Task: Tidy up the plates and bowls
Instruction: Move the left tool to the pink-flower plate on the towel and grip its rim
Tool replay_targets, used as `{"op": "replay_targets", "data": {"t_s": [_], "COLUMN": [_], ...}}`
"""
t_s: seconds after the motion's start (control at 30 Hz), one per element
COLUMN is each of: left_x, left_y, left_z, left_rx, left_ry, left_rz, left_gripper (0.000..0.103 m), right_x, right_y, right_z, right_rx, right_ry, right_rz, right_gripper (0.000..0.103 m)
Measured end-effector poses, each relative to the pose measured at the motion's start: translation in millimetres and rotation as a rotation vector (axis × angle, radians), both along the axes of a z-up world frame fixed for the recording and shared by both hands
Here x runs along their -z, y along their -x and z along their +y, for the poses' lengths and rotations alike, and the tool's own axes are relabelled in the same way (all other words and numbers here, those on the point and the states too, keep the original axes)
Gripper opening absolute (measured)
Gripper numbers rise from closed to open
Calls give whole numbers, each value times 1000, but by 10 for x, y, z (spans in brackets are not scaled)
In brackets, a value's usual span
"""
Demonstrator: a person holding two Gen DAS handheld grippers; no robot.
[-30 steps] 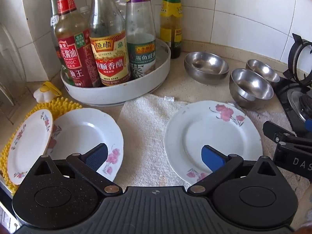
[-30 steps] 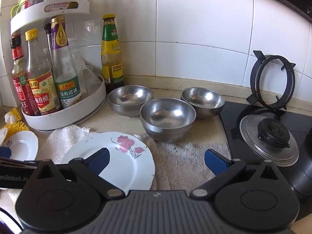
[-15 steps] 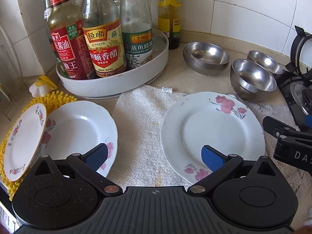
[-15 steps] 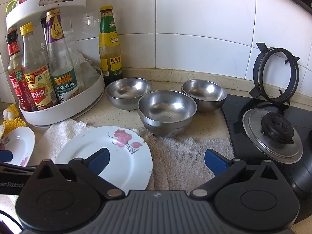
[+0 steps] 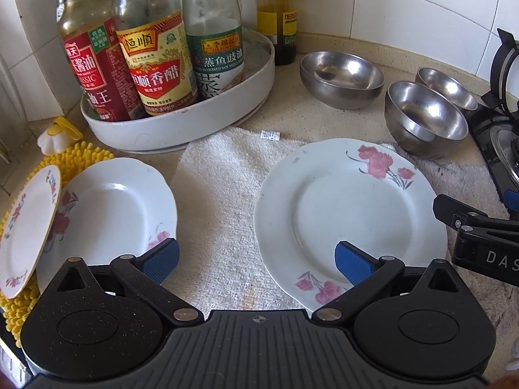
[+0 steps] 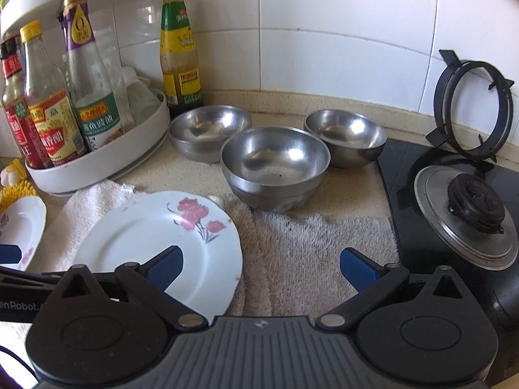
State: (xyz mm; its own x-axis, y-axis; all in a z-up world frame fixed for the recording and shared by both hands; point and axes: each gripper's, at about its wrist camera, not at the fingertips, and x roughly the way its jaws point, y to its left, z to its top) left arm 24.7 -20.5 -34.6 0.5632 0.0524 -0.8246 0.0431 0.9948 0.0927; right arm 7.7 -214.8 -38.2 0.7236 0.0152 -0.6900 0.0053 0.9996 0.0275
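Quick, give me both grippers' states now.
Left gripper: open, holding nothing, above the towel.
Right gripper: open, holding nothing.

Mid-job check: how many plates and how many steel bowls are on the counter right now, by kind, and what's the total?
Plates: 3, namely the large floral plate on the towel, the left floral plate, and the small tilted plate leaning on it.
Steel bowls: 3, namely the near bowl, the left bowl and the right bowl.
Total: 6

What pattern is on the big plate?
Pink flowers on white plate, clearest in left wrist view.
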Motion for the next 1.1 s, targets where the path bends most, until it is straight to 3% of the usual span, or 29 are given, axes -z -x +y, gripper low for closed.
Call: {"op": "replay_targets", "data": {"t_s": [0.23, 0.6, 0.9, 1.1], "left_x": [96, 201, 243, 287], "left_y": [-115, -356, -462, -496], "left_z": [-84, -148, -171, -114], "left_rx": [-2, -1, 43, 53], "left_ry": [-12, 16, 12, 77], "left_rz": [23, 57, 52, 51], "left_gripper": [103, 102, 101, 100], "right_x": [117, 225, 270, 276], "right_y": [-150, -363, -415, -401], "right_z": [-75, -85, -60, -64], "right_rx": [-38, -119, -159, -162], "right_ry": [-38, -90, -128, -149], "right_rz": [52, 110, 139, 148], "right_gripper": [98, 72, 67, 67]}}
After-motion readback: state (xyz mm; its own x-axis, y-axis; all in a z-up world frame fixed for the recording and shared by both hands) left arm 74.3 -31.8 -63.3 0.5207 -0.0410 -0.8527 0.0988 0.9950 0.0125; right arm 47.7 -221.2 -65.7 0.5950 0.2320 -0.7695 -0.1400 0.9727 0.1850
